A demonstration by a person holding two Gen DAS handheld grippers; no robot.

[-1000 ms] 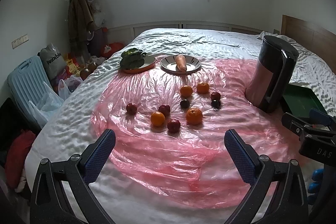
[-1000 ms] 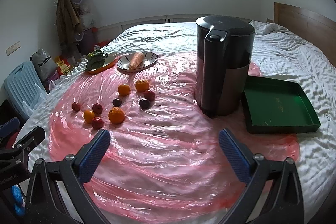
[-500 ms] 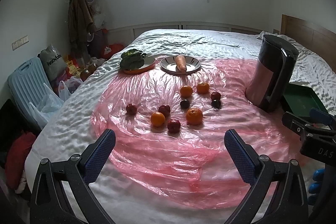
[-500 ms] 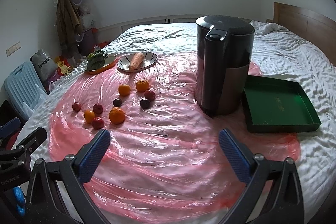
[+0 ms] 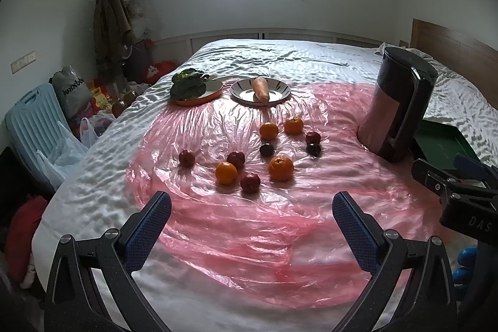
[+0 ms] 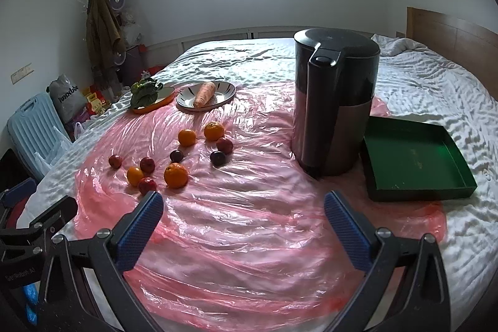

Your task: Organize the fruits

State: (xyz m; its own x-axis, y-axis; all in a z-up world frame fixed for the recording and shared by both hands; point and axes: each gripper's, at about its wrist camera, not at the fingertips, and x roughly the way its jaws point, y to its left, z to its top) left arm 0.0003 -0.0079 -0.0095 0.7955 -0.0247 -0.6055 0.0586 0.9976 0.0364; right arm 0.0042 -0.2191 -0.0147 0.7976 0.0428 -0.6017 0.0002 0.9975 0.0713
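Left gripper and right gripper are both held level above the near edge of the bed, pointing across it. Fingers of each are spread wide, holding and touching nothing. Fruits, oranges and dark red ones, lie scattered on the pink plastic sheet. A black kettle stands beside a green tray. A carrot rests on a plate; leafy greens beside it.

Four oranges, six dark red fruits, two plates, one carrot, one kettle, one tray.
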